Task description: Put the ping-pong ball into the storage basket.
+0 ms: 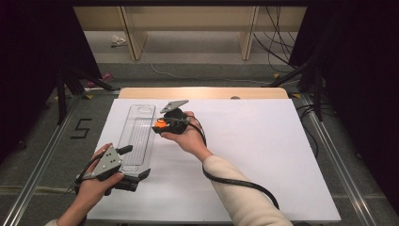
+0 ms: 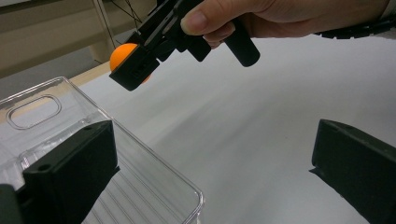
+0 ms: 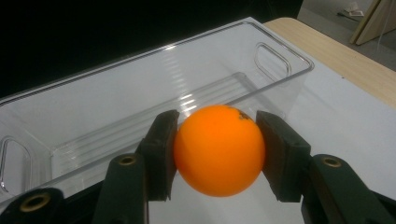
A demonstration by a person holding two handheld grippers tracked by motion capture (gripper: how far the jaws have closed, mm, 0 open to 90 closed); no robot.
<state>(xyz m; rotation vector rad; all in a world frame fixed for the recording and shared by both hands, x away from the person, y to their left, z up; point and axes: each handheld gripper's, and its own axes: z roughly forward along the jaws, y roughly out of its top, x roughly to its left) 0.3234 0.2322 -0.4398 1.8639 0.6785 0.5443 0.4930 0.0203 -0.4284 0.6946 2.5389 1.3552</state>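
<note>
An orange ball [image 3: 218, 149] sits clamped between the two black jaws of my right gripper [image 1: 161, 125], which is shut on it. That gripper hangs at the right long rim of a clear plastic bin [image 1: 137, 134] lying lengthwise on the white table cover. From the left gripper view, the ball [image 2: 122, 52] and my right gripper [image 2: 135, 67] float above the bin's [image 2: 154, 184] far end. My left gripper [image 1: 139, 162] stands open at the bin's near end, one jaw over the bin [image 3: 140, 88], the other out over the cover.
The white cover [image 1: 254, 150] spreads wide to the right of the bin. A wooden table edge [image 1: 202, 92] runs along the back. Metal rails [image 1: 42, 155] flank the table, with cables [image 1: 277, 47] and shelf legs on the floor beyond.
</note>
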